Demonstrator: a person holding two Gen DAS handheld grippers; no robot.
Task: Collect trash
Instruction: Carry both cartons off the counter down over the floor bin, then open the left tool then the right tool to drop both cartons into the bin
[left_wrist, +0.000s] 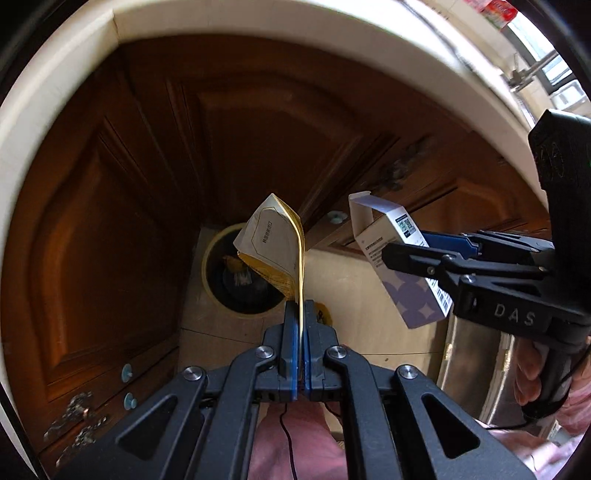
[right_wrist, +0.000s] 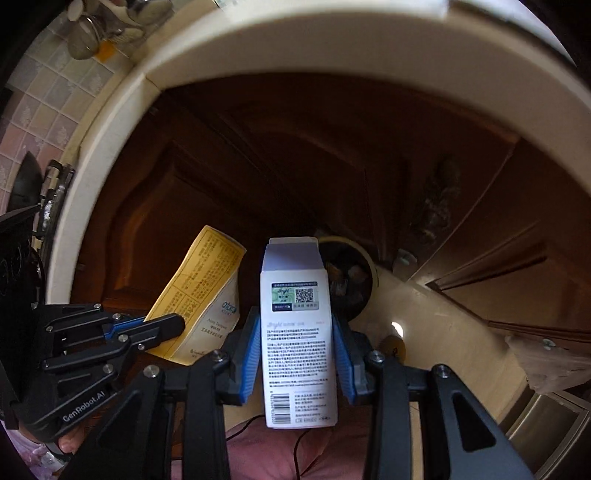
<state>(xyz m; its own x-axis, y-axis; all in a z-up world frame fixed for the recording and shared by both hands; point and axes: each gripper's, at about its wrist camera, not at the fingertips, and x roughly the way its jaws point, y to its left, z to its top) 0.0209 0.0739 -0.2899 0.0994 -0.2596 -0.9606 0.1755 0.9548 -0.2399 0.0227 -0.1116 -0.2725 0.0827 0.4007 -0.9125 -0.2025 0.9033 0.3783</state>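
Left hand-held gripper (left_wrist: 301, 310): pads pressed together on the flattened yellow-and-white cardboard packet (left_wrist: 275, 245), held above the bin.
Right hand-held gripper (right_wrist: 297, 354): clamped on the sides of the upright white-and-lilac carton (right_wrist: 297, 332), top flap open.
Clearance: cream counter (left_wrist: 258, 22) edge overhead; brown wooden cabinet doors (left_wrist: 110, 221) close behind.
Container: round yellow-rimmed waste bin (left_wrist: 210, 277) on the floor, scraps inside.

Dark wooden cabinet doors (left_wrist: 110, 221) stand beneath a cream countertop edge (left_wrist: 258, 22).
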